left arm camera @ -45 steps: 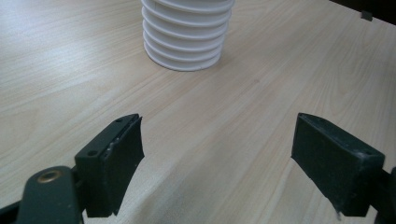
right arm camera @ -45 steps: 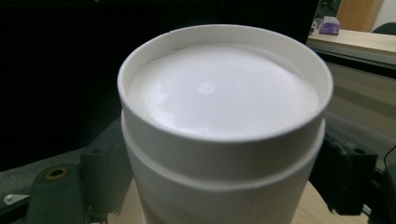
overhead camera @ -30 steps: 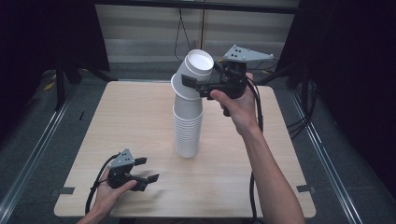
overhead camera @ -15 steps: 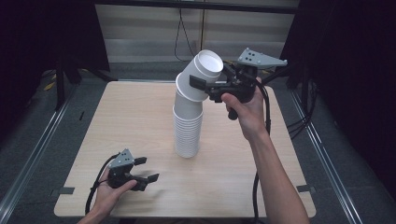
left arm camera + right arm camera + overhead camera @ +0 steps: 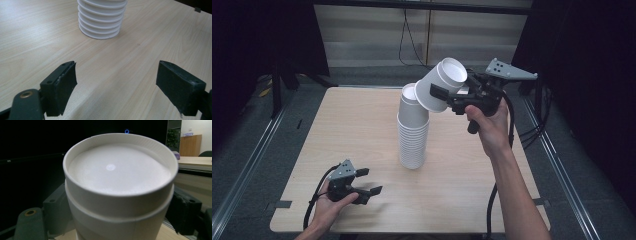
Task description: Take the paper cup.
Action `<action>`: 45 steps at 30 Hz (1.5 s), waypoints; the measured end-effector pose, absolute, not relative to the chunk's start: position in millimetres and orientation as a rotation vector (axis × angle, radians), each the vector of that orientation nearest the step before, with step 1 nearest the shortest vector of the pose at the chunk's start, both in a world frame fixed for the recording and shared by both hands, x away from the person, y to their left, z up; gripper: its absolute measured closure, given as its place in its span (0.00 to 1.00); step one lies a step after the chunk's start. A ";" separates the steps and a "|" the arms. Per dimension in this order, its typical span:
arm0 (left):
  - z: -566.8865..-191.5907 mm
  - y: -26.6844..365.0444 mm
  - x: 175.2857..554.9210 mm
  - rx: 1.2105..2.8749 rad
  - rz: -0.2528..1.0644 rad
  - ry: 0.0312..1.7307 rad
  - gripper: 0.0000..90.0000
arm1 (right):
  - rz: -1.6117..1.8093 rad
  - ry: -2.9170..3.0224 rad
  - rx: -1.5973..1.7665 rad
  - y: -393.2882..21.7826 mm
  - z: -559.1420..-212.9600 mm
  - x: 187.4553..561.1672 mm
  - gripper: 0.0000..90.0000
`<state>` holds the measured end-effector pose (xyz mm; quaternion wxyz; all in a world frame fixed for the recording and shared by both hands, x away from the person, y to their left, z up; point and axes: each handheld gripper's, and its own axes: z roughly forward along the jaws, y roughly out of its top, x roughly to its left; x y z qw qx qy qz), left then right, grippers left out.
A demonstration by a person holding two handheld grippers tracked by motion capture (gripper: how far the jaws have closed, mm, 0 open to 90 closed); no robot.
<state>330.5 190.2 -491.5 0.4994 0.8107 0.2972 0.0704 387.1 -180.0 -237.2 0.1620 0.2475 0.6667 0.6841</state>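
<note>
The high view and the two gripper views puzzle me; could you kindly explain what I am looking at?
There is no robot here: a person holds a hand-held two-jaw gripper in each hand. The high view looks down on the wooden table from above. Each gripper view comes from a camera riding on that gripper, looking along its black jaws. On the table stands a stack of upturned white paper cups. The right gripper is shut on a tilted cup beside the stack's top. The left gripper rests low at the near edge, jaws apart, nothing between them.
</note>
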 end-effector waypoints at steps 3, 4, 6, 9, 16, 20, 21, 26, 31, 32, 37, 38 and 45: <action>-491.6 190.1 330.7 1.960 0.170 0.720 0.18 | 1.949 1.897 0.703 -186.9 -236.3 380.0 0.21; -491.6 190.2 330.6 1.960 0.171 0.719 0.18 | 1.946 1.898 0.700 -188.2 -236.4 378.1 0.21; -491.4 190.5 330.8 1.963 0.175 0.714 0.18 | 1.934 1.902 0.699 -191.0 -237.9 374.1 0.21; -491.3 190.5 330.5 1.955 0.175 0.716 0.18 | 1.923 1.910 0.704 -194.3 -241.5 370.2 0.21; -487.5 186.3 330.1 1.943 0.168 0.705 0.18 | 1.881 1.948 0.714 -202.1 -249.7 359.0 0.21; -486.9 185.3 330.4 1.934 0.163 0.703 0.18 | 1.870 1.965 0.720 -204.1 -255.8 355.2 0.21; -486.3 185.6 330.7 1.936 0.166 0.699 0.18 | 1.869 1.970 0.724 -204.5 -258.5 354.3 0.21; -482.1 183.7 331.2 1.899 0.137 0.703 0.18 | 1.859 2.005 0.733 -203.0 -269.3 349.5 0.21; -475.9 176.2 330.7 1.895 0.137 0.654 0.17 | 1.845 2.041 0.752 -201.7 -283.3 344.2 0.21; -473.4 171.4 329.0 1.902 0.157 0.634 0.17 | 1.845 2.050 0.753 -202.2 -289.8 342.1 0.21; -471.0 162.6 328.1 1.897 0.121 0.613 0.17 | 1.845 2.089 0.791 -205.5 -308.7 340.8 0.21; -470.2 160.0 328.0 1.897 0.112 0.612 0.17 | 1.845 2.089 0.791 -205.5 -308.7 340.8 0.21; -458.2 143.0 331.8 1.904 0.129 0.552 0.17 | 1.855 2.139 0.814 -205.7 -329.3 339.4 0.21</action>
